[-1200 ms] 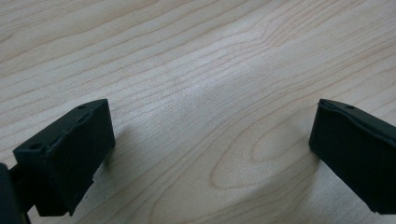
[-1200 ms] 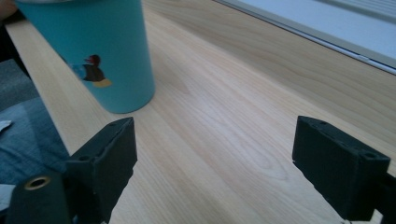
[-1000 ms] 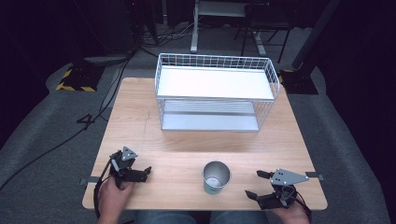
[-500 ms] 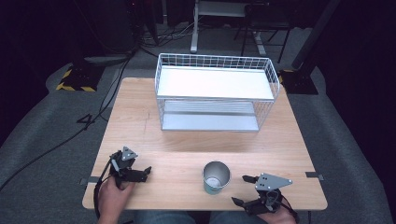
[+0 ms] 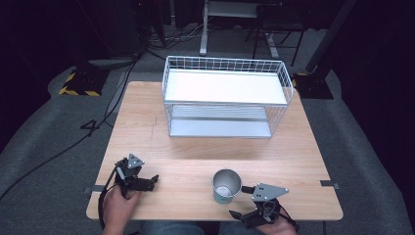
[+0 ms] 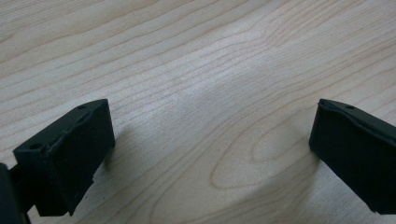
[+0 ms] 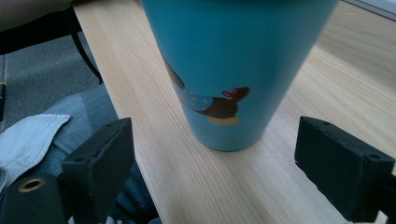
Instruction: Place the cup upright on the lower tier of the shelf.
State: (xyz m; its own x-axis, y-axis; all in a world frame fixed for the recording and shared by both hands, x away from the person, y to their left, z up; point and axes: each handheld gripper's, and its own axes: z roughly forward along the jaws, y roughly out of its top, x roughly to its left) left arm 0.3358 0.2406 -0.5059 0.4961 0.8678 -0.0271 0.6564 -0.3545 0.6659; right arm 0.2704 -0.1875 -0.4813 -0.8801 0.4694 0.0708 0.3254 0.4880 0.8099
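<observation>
A teal metal cup (image 5: 226, 185) with a small cartoon picture on its side (image 7: 233, 70) stands upright near the table's front edge. My right gripper (image 5: 240, 201) is just right of it at the front edge, open, with its jaws pointed at the cup's base. In the right gripper view my right gripper (image 7: 215, 158) has the cup close ahead, between the lines of the two jaws but not touched. My left gripper (image 5: 152, 182) rests on the table at the front left, open. Between its jaws my left gripper (image 6: 212, 140) has only bare wood.
A white wire two-level rack (image 5: 225, 95) stands at the back of the wooden table (image 5: 195, 156). The table's front edge runs right beside the cup (image 7: 121, 112), with the person's lap below it. Cables lie on the grey floor (image 5: 73, 142) to the left.
My right gripper has moved left along the front edge and turned toward the cup. The left gripper and the cup have stayed put.
</observation>
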